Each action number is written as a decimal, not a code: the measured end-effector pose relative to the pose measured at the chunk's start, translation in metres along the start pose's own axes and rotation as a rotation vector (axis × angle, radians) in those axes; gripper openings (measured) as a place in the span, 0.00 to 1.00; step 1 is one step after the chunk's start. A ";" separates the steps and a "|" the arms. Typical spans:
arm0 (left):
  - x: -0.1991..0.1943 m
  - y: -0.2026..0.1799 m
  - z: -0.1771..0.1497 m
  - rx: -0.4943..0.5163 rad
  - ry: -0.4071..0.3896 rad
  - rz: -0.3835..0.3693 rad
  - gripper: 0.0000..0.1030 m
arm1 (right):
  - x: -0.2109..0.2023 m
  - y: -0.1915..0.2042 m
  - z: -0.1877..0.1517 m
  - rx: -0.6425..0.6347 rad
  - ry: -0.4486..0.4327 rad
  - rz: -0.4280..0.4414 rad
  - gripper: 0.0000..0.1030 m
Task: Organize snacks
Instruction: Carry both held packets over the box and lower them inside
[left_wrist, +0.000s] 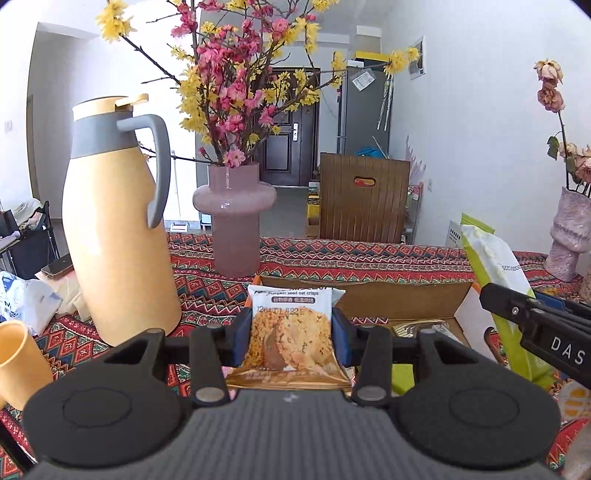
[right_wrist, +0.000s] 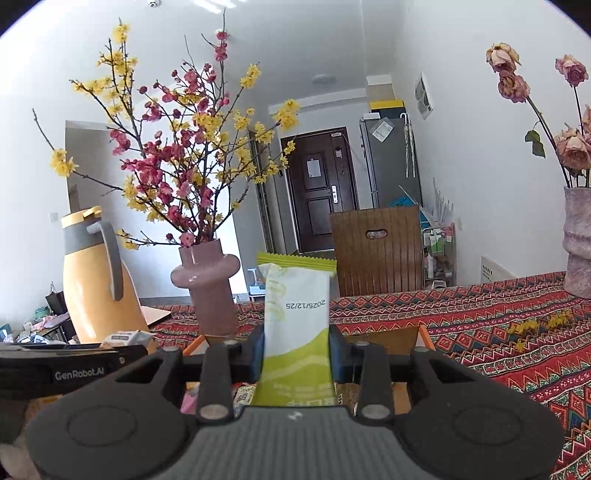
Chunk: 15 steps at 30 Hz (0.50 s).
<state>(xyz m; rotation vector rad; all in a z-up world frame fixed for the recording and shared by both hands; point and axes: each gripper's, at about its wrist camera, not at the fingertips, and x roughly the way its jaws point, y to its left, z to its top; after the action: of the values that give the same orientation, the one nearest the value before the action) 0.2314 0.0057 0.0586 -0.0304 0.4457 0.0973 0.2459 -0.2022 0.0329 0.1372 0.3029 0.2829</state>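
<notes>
My left gripper (left_wrist: 291, 332) is shut on an oat crisps packet (left_wrist: 290, 332), white at the top with a brown biscuit picture, held upright between the blue pads. Beyond it lies an open cardboard box (left_wrist: 388, 299) on the patterned tablecloth. The right gripper (right_wrist: 297, 354) is shut on a green and white snack bar (right_wrist: 297, 325) that stands upright above the same cardboard box (right_wrist: 384, 338). In the left wrist view that green bar (left_wrist: 498, 280) and the right gripper (left_wrist: 491, 295) show at the right. The left gripper's body (right_wrist: 66, 365) shows at the left of the right wrist view.
A yellow thermos jug (left_wrist: 114, 229) and a pink vase (left_wrist: 232, 221) with flowering branches stand on the table behind the box. Another vase (right_wrist: 578, 240) with dried roses stands at the far right. A yellow cup (left_wrist: 20, 362) sits at the left edge. A wooden chair (left_wrist: 364, 199) is beyond the table.
</notes>
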 end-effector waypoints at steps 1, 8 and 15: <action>0.004 -0.001 -0.002 -0.001 0.005 0.005 0.43 | 0.005 -0.002 -0.002 0.005 0.008 -0.004 0.32; 0.031 -0.001 -0.018 -0.008 0.005 0.021 0.43 | 0.026 -0.014 -0.022 0.032 0.053 -0.042 0.32; 0.040 0.004 -0.029 -0.009 -0.009 0.043 0.43 | 0.037 -0.010 -0.037 -0.004 0.106 -0.074 0.33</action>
<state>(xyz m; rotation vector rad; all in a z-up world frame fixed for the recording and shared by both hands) 0.2548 0.0116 0.0149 -0.0297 0.4372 0.1413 0.2708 -0.1979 -0.0140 0.1065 0.4121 0.2176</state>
